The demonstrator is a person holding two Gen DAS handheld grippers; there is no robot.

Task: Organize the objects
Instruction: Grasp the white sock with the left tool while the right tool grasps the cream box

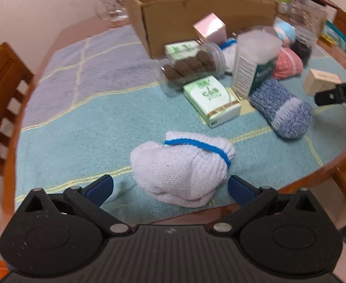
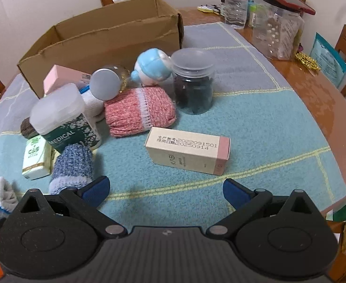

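Cardboard box (image 2: pixel 116 37) sits open-topped along the far edge of the table (image 2: pixel 314 89), on the blue-and-grey cloth (image 2: pixel 255 122) — that's where I judge everything is headed. In front of it the clutter bunches together: medical tub (image 2: pixel 62 118), pink knit roll (image 2: pixel 137 110), dark jar (image 2: pixel 194 87), blue knit roll (image 2: pixel 71 165), all touching or nearly so.

Out on its own, toward the near edge, lies the white sock bundle (image 1: pixel 182 169) with the blue band. My left gripper (image 1: pixel 170 186) has its blue pads spread wide, one each side of the bundle, neither pressing it, so nothing is held. To do this well I'd push in until the pads sit at the fat middle, not the loose cuff, and squeeze firmly; it's soft and will give.

My right gripper (image 2: pixel 166 191) is spread wide too, empty, hovering over bare cloth with the beige carton (image 2: pixel 187 151) lying flat just ahead. That one's rigid: I'd line the pads across its narrow sides and close gently, since a skewed pinch could spin it.
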